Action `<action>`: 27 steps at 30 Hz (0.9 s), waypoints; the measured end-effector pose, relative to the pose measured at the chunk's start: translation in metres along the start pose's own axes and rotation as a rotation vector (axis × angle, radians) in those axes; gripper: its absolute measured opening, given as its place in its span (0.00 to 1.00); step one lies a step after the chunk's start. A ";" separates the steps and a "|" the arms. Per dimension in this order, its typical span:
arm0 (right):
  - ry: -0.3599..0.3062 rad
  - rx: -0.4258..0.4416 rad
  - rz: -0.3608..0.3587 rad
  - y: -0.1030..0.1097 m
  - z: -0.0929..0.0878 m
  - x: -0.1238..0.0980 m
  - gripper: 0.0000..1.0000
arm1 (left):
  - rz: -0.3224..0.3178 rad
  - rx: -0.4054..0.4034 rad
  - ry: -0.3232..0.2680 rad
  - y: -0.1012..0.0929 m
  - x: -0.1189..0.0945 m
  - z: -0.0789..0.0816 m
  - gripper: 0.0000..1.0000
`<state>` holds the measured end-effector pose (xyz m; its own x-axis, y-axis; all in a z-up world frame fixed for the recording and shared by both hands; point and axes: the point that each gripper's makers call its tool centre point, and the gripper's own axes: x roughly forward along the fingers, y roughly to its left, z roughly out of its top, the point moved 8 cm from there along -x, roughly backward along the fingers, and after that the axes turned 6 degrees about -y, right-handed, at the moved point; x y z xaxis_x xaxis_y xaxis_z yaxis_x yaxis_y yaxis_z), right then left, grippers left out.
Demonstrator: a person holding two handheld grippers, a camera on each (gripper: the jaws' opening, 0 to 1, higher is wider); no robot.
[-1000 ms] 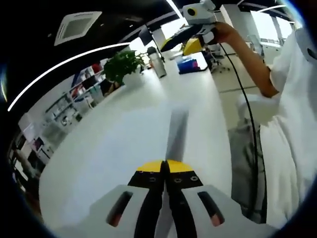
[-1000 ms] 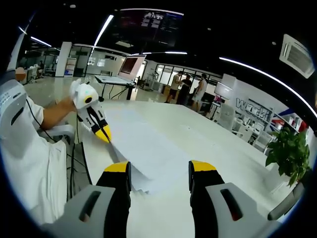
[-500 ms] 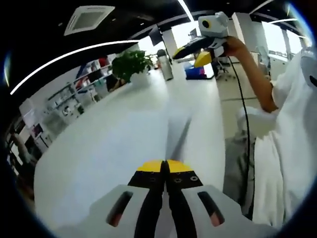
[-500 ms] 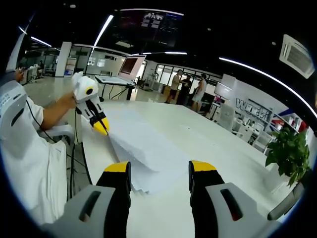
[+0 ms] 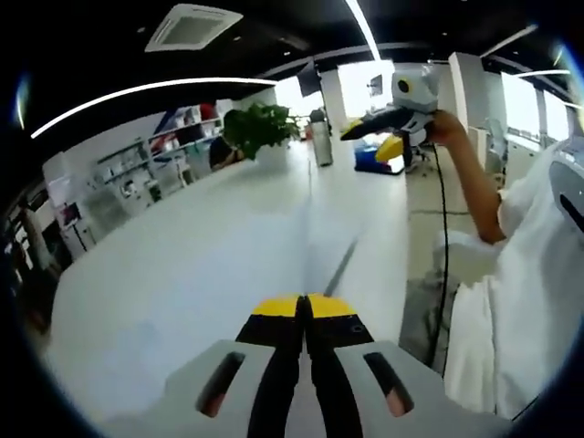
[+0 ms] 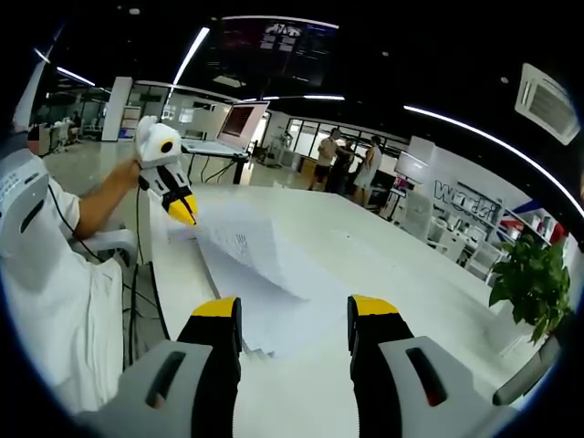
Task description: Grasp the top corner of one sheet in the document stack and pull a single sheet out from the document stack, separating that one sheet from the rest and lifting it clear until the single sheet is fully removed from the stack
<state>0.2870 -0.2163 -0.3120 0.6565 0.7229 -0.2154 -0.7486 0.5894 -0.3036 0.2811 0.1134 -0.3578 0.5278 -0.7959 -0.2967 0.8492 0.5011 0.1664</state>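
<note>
Mid-pull: left gripper (image 6: 182,215) is clamped on the top corner of one sheet (image 6: 251,251), peeling it up off the document stack (image 6: 274,319) near the table's (image 6: 383,246) near edge. Right gripper (image 6: 294,324) is released. Next, I'd lift higher until it's clear.

My left gripper (image 5: 306,306): yellow jaw tips, black inner faces, pale grey body with dark slots showing a reddish tint. My right gripper (image 6: 294,321): same scheme, yellow caps over black jaws on grey. Sheet (image 6: 251,246) held at the left tips: white, with faint dark print near its raised corner, too small to read. Document stack (image 6: 274,319) white. Table (image 6: 392,265) white, glossy. My sleeve (image 6: 36,228) white; cable (image 5: 438,265) black. Plant (image 6: 534,278) green; it looks to sit in a white pot (image 5: 271,153), though the pot is blurred. Blue box (image 5: 370,160) at the far table end. Ceiling dark with white light strips.
</note>
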 end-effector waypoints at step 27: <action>0.002 -0.002 0.001 0.001 0.000 0.000 0.46 | 0.073 -0.312 -0.295 0.020 -0.070 0.041 0.03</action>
<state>0.2861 -0.2152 -0.3123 0.6559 0.7229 -0.2174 -0.7491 0.5879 -0.3052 0.2616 0.1653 -0.2956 0.6064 -0.7952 -0.0058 0.7882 0.6019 -0.1284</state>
